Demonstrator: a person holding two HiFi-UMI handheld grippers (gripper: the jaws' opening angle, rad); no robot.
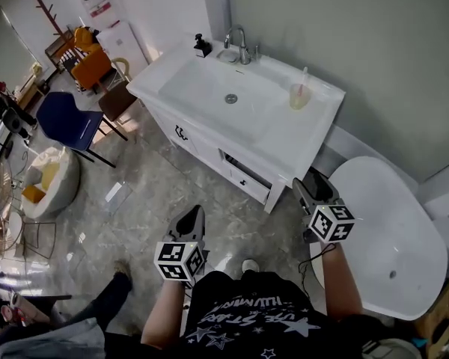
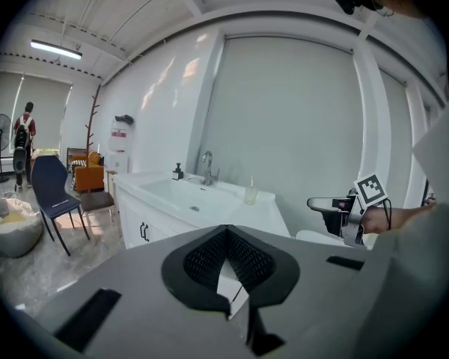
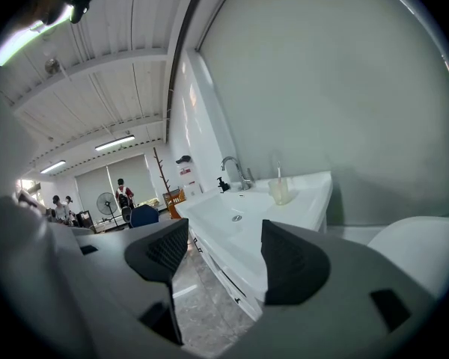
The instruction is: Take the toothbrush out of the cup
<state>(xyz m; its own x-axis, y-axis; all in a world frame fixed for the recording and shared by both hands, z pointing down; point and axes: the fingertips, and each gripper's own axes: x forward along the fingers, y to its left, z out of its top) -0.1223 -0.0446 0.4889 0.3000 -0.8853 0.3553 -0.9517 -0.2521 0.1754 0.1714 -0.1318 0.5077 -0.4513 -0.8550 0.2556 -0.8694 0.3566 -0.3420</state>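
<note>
A translucent cup (image 1: 299,97) stands on the right back corner of the white vanity top (image 1: 284,129), with a toothbrush (image 1: 304,79) upright in it. Both grippers hang well short of the vanity, over the floor. My left gripper (image 1: 194,215) is shut, its pads meeting with nothing between them (image 2: 226,234). My right gripper (image 1: 313,179) is open and empty (image 3: 224,239), level with the vanity's right front corner. The cup (image 3: 279,191) and the toothbrush (image 3: 278,173) show far ahead in the right gripper view. In the left gripper view the cup (image 2: 251,194) is small and distant.
A basin (image 1: 217,88), faucet (image 1: 239,45) and black soap dispenser (image 1: 202,45) are on the vanity. A white bathtub (image 1: 393,230) stands to the right. A blue chair (image 1: 63,118) and a beanbag seat (image 1: 49,182) are left, on the marble floor.
</note>
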